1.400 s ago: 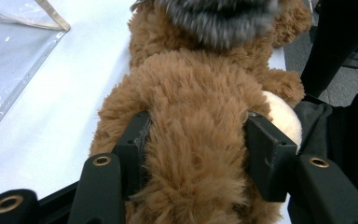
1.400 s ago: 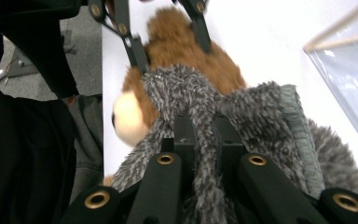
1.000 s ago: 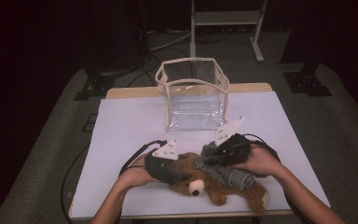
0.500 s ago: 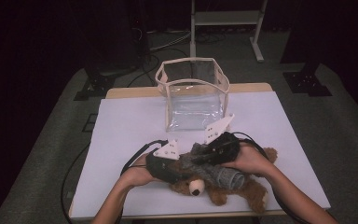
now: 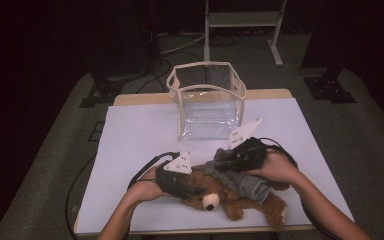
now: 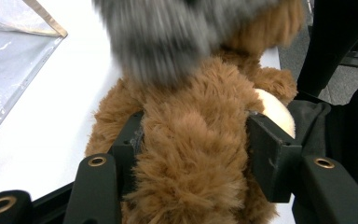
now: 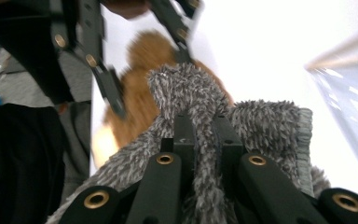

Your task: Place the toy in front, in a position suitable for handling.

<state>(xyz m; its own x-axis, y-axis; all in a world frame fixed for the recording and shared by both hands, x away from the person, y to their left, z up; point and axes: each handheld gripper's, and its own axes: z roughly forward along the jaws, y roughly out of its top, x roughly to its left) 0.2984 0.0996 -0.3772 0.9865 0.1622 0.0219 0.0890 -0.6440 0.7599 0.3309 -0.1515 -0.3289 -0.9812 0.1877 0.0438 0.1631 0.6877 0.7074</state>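
Gripping teddy bear: left claw | right claw: grey cloth

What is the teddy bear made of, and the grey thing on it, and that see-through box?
The teddy bear looks like soft brown plush: long fuzzy fibres show between the jaws. The grey wrap seems a shaggy fleece or knit with spiky tufts. The see-through box looks like glossy clear soft plastic with beige fabric-like edging.

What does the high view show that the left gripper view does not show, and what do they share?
High view alone: the whole clear bag standing upright, both hands, and the right claw pinching the grey fuzzy cloth. Left gripper view alone: the left claw, its jaws squeezing the bear's body. Both share the brown teddy bear, the cloth and the white table.
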